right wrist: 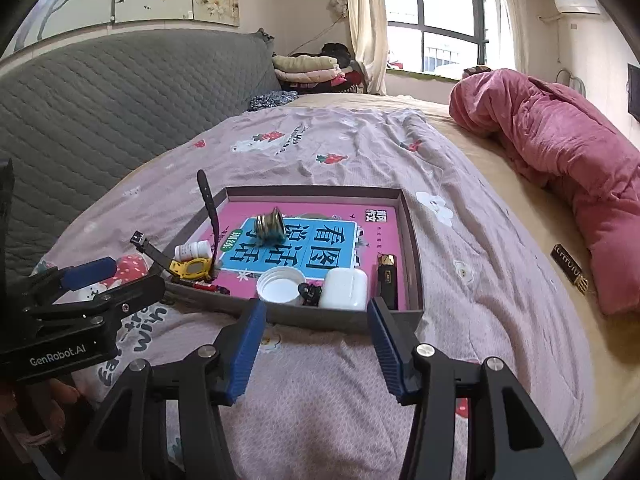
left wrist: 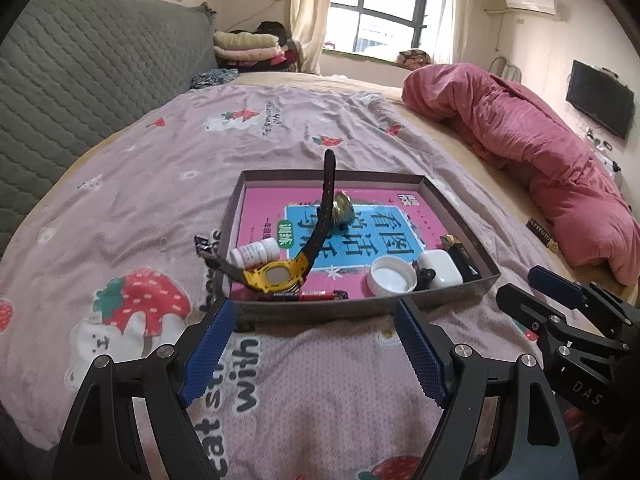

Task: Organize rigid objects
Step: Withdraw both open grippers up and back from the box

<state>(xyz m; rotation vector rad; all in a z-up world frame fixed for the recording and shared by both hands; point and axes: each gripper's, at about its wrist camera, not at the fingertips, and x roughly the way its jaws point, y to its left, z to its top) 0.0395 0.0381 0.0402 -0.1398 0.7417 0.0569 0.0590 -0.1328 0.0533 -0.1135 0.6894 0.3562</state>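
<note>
A shallow grey box (left wrist: 456,208) (right wrist: 414,240) with a pink book as its floor lies on the bed. In it are a yellow watch (left wrist: 276,274) (right wrist: 192,268) with a black strap sticking up, a white pill bottle (left wrist: 256,252) (right wrist: 192,250), a brass round object (left wrist: 343,204) (right wrist: 272,222), a white cap (left wrist: 392,276) (right wrist: 280,285), a white earbud case (left wrist: 440,266) (right wrist: 346,289), a black lighter (left wrist: 460,254) (right wrist: 387,280) and a red battery (left wrist: 316,295) (right wrist: 206,286). My left gripper (left wrist: 316,320) and right gripper (right wrist: 316,312) are open and empty, just before the box's near edge.
A dark bar-shaped object (left wrist: 540,232) (right wrist: 570,268) lies on the bed by a rolled pink quilt (left wrist: 540,140) (right wrist: 568,160). A grey padded headboard (left wrist: 80,92) is at the left. Folded blankets (left wrist: 252,46) sit at the far end.
</note>
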